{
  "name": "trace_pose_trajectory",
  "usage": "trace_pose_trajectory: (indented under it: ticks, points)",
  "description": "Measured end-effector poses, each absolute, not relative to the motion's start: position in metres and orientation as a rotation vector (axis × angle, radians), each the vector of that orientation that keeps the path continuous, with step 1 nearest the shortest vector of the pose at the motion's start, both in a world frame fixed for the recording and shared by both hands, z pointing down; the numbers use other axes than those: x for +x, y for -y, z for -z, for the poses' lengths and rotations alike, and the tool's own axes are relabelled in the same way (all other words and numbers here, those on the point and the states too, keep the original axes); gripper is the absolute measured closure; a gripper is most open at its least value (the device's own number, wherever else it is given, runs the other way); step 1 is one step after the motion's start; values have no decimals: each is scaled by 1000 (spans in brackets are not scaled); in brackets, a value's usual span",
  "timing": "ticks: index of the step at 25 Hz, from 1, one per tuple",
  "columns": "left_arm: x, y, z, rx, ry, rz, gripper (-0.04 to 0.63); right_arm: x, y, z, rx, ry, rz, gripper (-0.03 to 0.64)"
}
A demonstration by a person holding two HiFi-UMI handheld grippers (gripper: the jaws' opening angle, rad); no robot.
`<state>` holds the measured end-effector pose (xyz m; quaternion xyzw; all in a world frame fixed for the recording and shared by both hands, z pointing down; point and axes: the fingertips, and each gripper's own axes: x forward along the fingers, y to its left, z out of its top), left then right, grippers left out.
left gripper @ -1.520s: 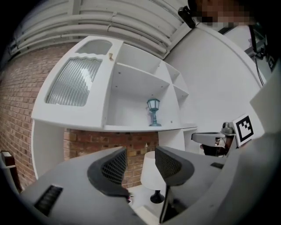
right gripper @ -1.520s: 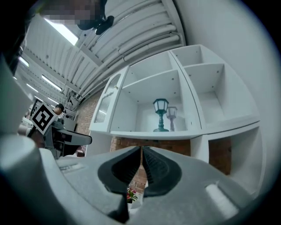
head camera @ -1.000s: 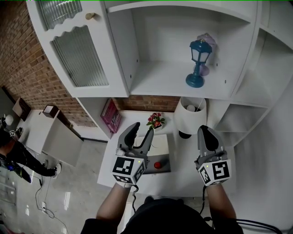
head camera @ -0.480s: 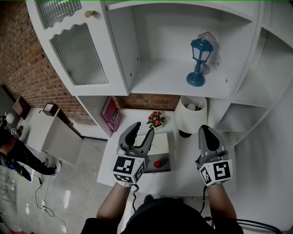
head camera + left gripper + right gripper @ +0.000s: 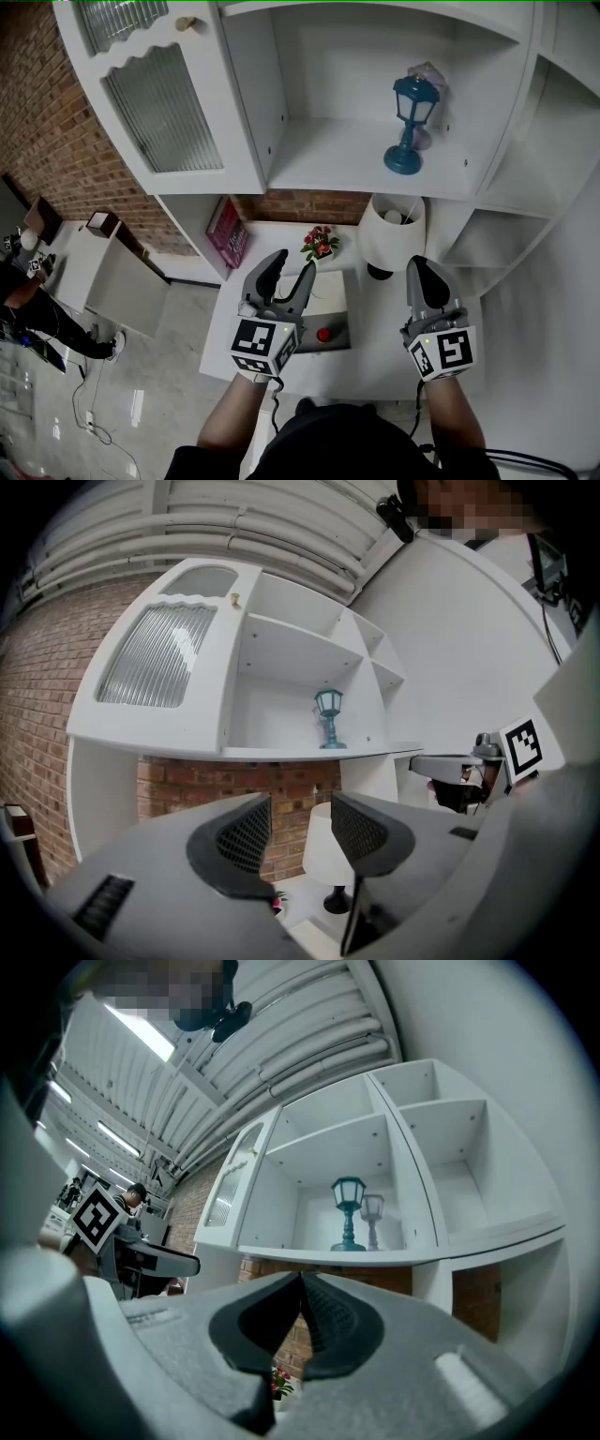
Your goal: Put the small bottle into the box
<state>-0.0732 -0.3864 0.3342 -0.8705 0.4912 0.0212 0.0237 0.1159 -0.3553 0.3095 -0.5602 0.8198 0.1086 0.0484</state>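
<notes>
Left gripper (image 5: pixel 292 266): fingers released, a clear gap between the pads and nothing in it. The left gripper view shows only the shelf unit and the table lamp (image 5: pixel 330 853) through that gap.

Right gripper (image 5: pixel 427 277): fingers clenched pad to pad, holding nothing.

Both grippers hang above the bench (image 5: pixel 380 367) and aim toward the shelves rather than down. Neither gripper view picks up the task's things.

Small bottle (image 5: pixel 323 335): in the head view it shows only as a round red top. You are likely looking down its long axis, so I judge it upright. It sits on the grey patch of what I take to be the box (image 5: pixel 339 343), just in front of a white panel (image 5: pixel 328 292).

From this height I cannot tell whether the grey patch is the box's inside or a surface outside it. The bottle may already lie where the task wants it, or it may only stand beside the box.

Key relation: the bottle lies below your left fingers, a little to their right and back toward you, near the marker cube. The right gripper is well apart from it. Your left hand is nearer, and its fingers are the ones standing apart.
</notes>
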Motion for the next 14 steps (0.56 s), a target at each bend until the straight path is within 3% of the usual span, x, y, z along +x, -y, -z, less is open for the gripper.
trace_pose_trajectory:
  ticks: [14]
  points:
    - [-76, 391, -337, -2731, -1466, -69, 400, 108, 351, -307, -1743, -2486, -338, 615]
